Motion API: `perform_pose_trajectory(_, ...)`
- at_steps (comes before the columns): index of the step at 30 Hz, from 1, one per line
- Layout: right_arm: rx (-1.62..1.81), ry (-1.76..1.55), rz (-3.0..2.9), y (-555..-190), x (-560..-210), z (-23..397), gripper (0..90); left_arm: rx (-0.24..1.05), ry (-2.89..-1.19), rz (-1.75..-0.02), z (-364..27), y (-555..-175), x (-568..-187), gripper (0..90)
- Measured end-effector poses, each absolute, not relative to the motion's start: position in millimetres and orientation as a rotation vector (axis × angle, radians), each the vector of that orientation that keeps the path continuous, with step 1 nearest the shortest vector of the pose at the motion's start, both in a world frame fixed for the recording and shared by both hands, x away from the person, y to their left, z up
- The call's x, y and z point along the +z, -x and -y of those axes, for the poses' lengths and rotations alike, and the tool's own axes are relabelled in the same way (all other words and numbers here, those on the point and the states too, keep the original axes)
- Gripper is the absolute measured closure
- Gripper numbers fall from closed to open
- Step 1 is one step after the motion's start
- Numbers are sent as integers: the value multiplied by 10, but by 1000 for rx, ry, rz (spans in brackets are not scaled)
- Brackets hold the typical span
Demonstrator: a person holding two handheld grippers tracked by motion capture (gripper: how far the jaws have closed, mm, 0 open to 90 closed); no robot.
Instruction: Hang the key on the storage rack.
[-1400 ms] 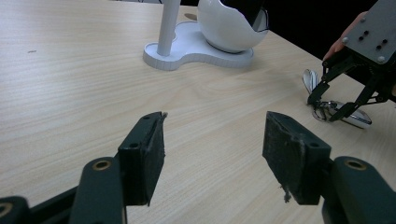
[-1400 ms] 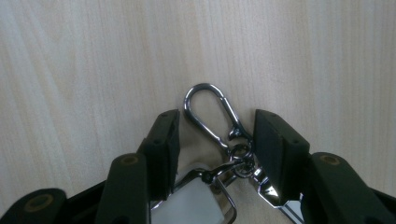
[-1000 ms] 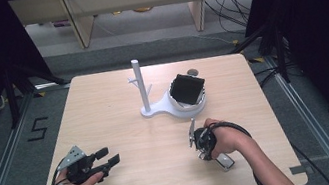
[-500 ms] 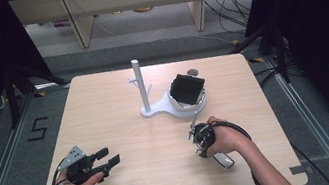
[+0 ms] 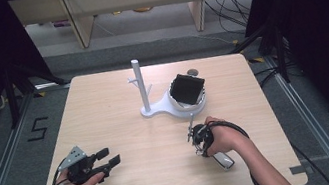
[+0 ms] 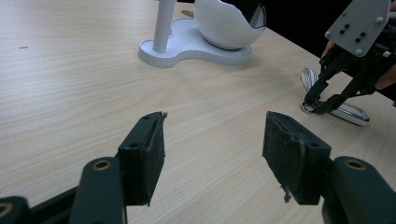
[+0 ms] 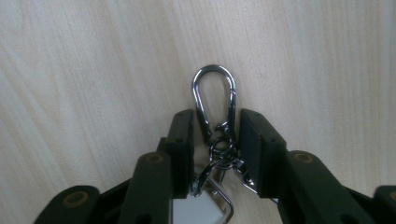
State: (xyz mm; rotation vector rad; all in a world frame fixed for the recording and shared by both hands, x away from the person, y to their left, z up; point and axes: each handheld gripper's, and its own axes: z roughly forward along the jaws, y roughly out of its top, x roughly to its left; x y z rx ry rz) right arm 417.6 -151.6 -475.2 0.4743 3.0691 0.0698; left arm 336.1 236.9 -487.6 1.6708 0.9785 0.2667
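Observation:
A silver carabiner clip lies flat on the wooden table, chained by small rings to a white and silver key fob. My right gripper points down at it, and its jaws have just been closing. The clip's lower half sits between them and both pads touch its sides. In the high view that right gripper is at the table's front right. My left gripper rests low at the front left, open with nothing between its pads.
A white stand with an upright post and a white bowl holding a black block sits at the table's middle back. A small dark disc lies behind it. Bare wood separates the two hands.

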Motion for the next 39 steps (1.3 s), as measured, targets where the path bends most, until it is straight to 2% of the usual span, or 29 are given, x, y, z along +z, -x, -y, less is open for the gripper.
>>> perform_pose_trajectory(1, 65, -493, -3072, -4180, -4751, 1503, 723, 265, -1669, -978, -2365, -3361, -4877, 379)
perform_pose_trajectory(7, 39, -531, -3059, -4164, -4744, 1483, 731, 272, -1677, -981, -2366, -3349, -4868, 379)
perform_pose_trajectory(9, 46, -508, -3065, -4170, -4751, 1486, 718, 273, -1676, -982, -2368, -3349, -4866, 379)
perform_pose_trajectory(11, 50, -495, -3067, -4172, -4752, 1492, 669, 273, -1676, -983, -2370, -3350, -4865, 379)
perform_pose_trajectory(14, 42, -483, -3076, -4168, -4751, 1486, 660, 274, -1677, -984, -2369, -3352, -4868, 380)
perform_pose_trajectory(16, 30, -466, -3079, -4172, -4752, 1468, 710, 276, -1685, -991, -2367, -3349, -4867, 379)
perform_pose_trajectory(21, -14, -488, -3074, -4164, -4750, 1425, 751, 274, -1678, -982, -2362, -3348, -4875, 379)
perform_pose_trajectory(39, 270, -675, -2998, -4111, -4732, 1578, 773, 269, -1673, -989, -2368, -3349, -4890, 379)
